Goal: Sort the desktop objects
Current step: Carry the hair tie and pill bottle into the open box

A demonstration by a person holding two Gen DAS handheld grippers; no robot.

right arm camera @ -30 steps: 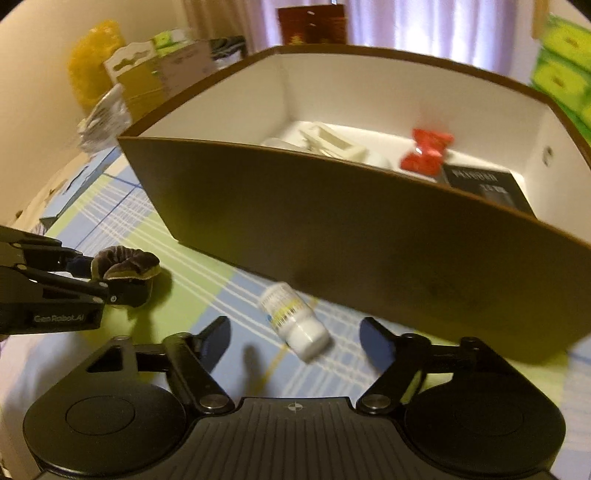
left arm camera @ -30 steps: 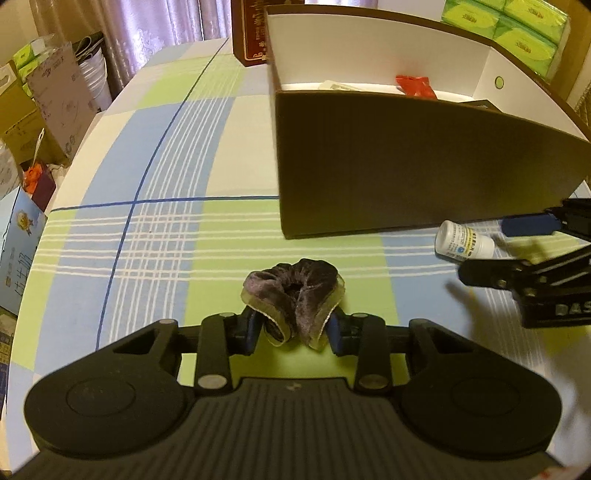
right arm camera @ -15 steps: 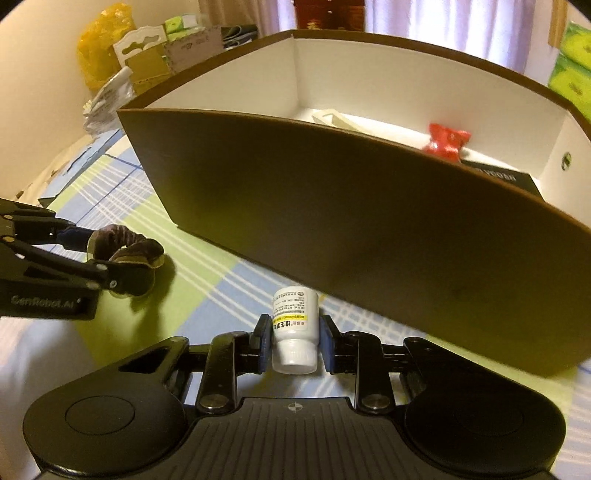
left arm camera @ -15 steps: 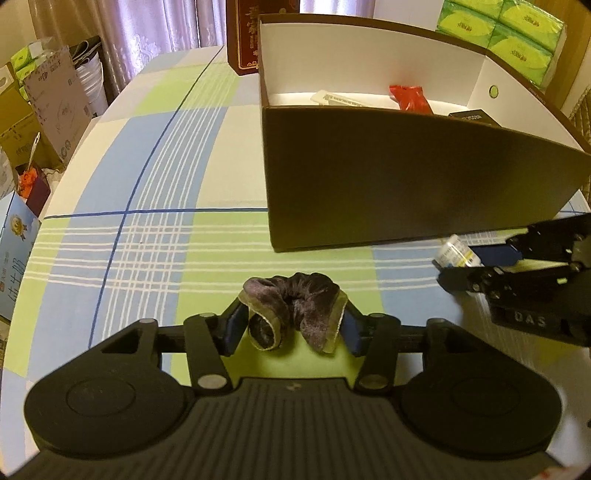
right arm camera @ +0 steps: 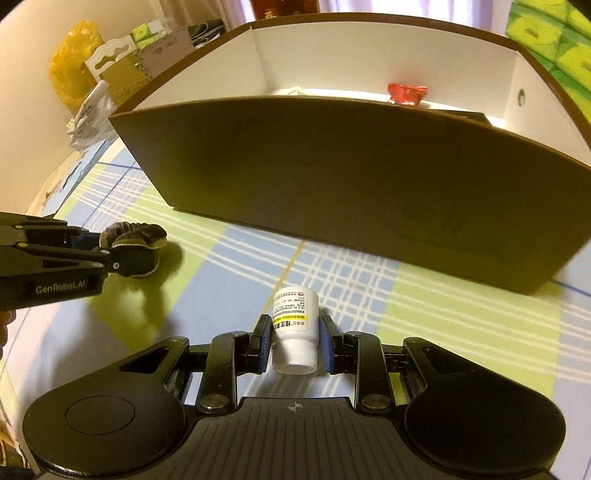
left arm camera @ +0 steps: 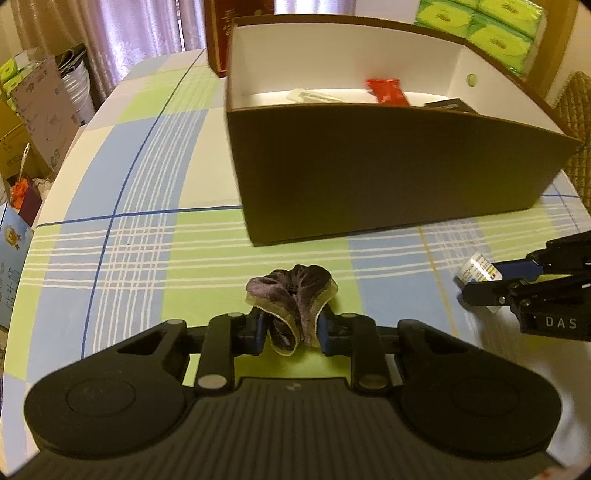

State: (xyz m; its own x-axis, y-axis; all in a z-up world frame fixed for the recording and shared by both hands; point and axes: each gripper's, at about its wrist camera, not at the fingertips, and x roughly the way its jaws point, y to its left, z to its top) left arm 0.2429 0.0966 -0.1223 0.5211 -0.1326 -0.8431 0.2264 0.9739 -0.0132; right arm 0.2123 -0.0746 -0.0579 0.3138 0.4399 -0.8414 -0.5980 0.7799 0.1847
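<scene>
A purple velvet scrunchie (left arm camera: 291,295) with a pale edge is squeezed between the fingers of my left gripper (left arm camera: 290,328), lifted just above the checked tablecloth. From the right wrist view the same scrunchie (right arm camera: 135,242) hangs at the left gripper's tip on the left. My right gripper (right arm camera: 294,341) is shut on a small white pill bottle (right arm camera: 295,325) with a yellow label band, cap toward the camera. In the left wrist view that bottle (left arm camera: 478,271) shows at the far right. A big brown box (left arm camera: 388,166) with a white inside stands ahead of both grippers.
Inside the box lie a red packet (left arm camera: 386,90), a white item (left arm camera: 314,96) and a black item (left arm camera: 448,105). A dark red carton (left arm camera: 218,33) stands behind the box. Green tissue packs (left arm camera: 480,26) are stacked at the back right. Cardboard boxes (left arm camera: 40,107) sit off the table's left edge.
My right gripper closed on the pill bottle, which lay loose a second ago, and raised it. The left gripper has lifted and drawn back slightly with the scrunchie.
</scene>
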